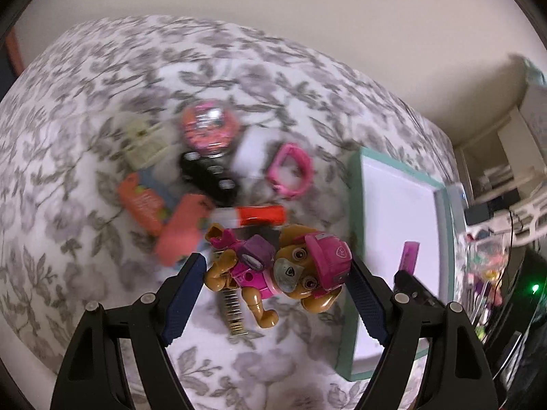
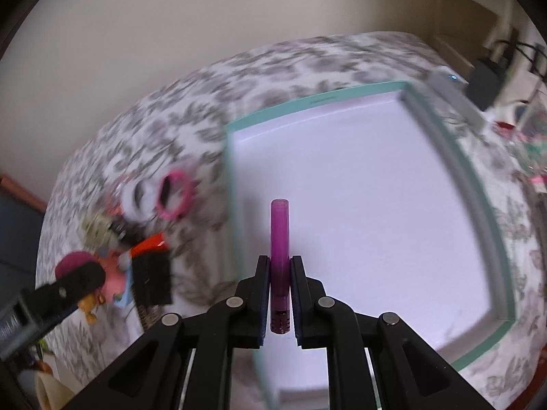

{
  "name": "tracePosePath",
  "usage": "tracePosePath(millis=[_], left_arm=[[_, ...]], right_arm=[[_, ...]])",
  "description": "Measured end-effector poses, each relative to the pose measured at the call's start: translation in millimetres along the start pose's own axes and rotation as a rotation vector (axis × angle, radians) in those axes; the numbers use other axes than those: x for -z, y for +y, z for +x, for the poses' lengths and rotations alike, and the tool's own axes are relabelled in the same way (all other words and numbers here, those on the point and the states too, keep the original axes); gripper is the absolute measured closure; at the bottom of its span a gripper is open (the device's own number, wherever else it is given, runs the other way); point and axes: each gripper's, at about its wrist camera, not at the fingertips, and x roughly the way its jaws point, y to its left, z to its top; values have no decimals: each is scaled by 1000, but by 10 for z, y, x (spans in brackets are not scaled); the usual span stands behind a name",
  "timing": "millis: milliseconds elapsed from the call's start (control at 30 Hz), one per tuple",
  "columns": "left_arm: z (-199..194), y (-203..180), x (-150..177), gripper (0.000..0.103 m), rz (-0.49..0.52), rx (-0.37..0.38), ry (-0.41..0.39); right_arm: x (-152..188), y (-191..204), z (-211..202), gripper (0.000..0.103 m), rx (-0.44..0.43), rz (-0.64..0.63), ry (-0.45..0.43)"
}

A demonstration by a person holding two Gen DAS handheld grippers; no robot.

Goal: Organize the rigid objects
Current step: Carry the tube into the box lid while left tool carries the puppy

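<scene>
The left tool holds a toy dog figure with a pink cap and tan body — its two blue-padded fingers close on either side of the toy, one at the rear of the body and one against the cap, and the figure hangs above the floral cloth that covers the surface. Beyond it lies a blurred heap of small things: an orange-and-white tube, a black remote-shaped piece, a round pink-faced item, a pink ring-shaped frame, a salmon block and an orange packet. A metal spring-like strip lies on the cloth directly under the toy. To the right of the heap sits a shallow box with a teal rim and a white inside. The right tool is clamped on a purple translucent tube, which stands upright between its narrow-set fingers, its perforated dark end pointing down toward the camera. This tube is over the near left part of the box, whose white floor fills most of the right wrist view. In that view the left tool shows at the far left, beside the blurred heap and the pink ring-shaped frame.
</scene>
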Motion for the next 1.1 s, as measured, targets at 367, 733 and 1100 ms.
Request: tracePosePath(millis=[367, 733, 1100], left_arm=[[292, -980, -113, 20, 188, 34, -4], [689, -1540, -3, 20, 299, 66, 7], [972, -1464, 73, 20, 286, 58, 88]], right_arm=[[-233, -702, -172, 91, 103, 149, -78], [-239, -1155, -168, 91, 209, 209, -84], [-154, -1091, 87, 91, 231, 164, -4]])
